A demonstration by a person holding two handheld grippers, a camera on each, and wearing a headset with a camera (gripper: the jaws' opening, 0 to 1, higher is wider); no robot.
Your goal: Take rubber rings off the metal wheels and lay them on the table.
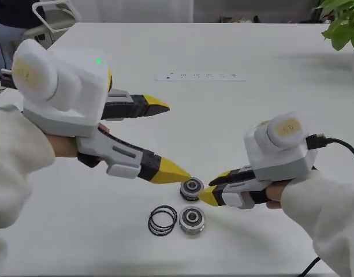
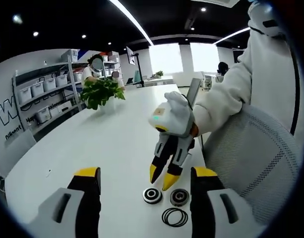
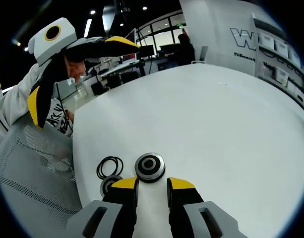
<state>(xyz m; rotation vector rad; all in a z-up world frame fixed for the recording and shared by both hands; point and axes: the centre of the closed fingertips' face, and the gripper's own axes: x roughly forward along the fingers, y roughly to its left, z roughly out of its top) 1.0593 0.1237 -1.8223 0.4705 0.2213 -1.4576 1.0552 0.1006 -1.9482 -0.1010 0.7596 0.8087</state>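
The left tool (image 1: 178,140) is hanging wide open above the counter (image 1: 252,115), its lower jaw tip sitting just at eleven o'clock of the far metal wheel (image 1: 192,188). The right tool (image 3: 152,183) is pointing in from three o'clock with its jaws only narrowly parted, gripping nothing. Its tips are lying just beside that wheel, though contact cannot be told. The near metal wheel (image 1: 192,220) is resting at six o'clock of the far one, and loose black rubber rings (image 1: 162,220) are lying at its nine o'clock.
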